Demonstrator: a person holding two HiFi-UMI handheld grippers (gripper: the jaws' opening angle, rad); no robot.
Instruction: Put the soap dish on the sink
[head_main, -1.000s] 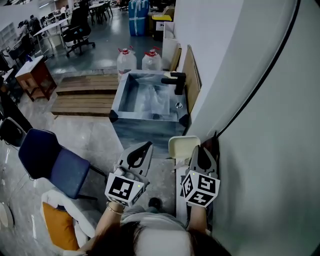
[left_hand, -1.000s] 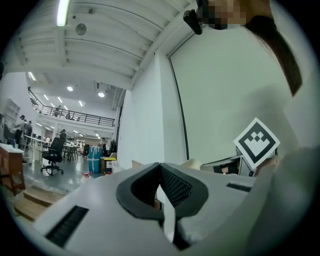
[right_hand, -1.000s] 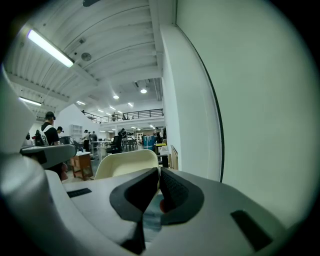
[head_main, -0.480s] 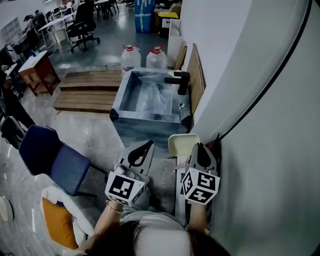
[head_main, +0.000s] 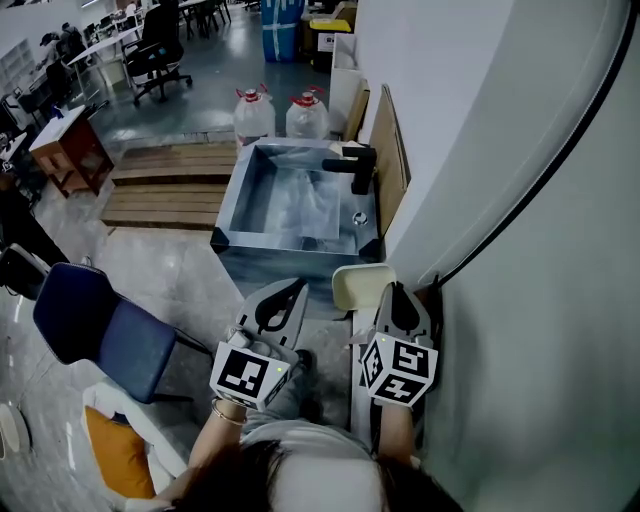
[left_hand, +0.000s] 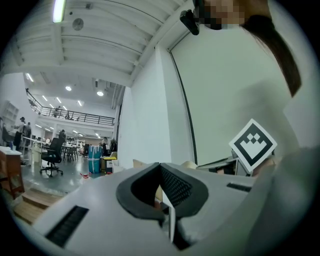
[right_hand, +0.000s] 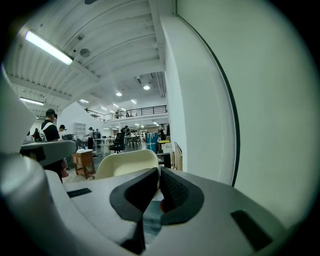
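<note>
1. Status. The right gripper (head_main: 397, 297) has its jaws closed down on one edge of the cream soap dish (head_main: 360, 286). The dish sticks out in front of the jaws, in the air, short of the sink (head_main: 285, 247) and toward its faucet side. The left gripper (head_main: 288, 295) has its jaws together with nothing between them, also short of the sink. I judge the carry is under way and the placing is not yet done.

2. Hazards.
- Edge grip: the hold is at the rim only. A quick swing or tilt could make the dish pivot or slip out and drop to the floor in front of the sink.
- Overshoot: a release past the rim would drop the dish into the basin.
- Collision: the black faucet (head_main: 357, 166) stands on the wall-side rim. A high, fast approach could strike it.
- Narrow rim: an off-centre release may leave the dish tipping.
</note>
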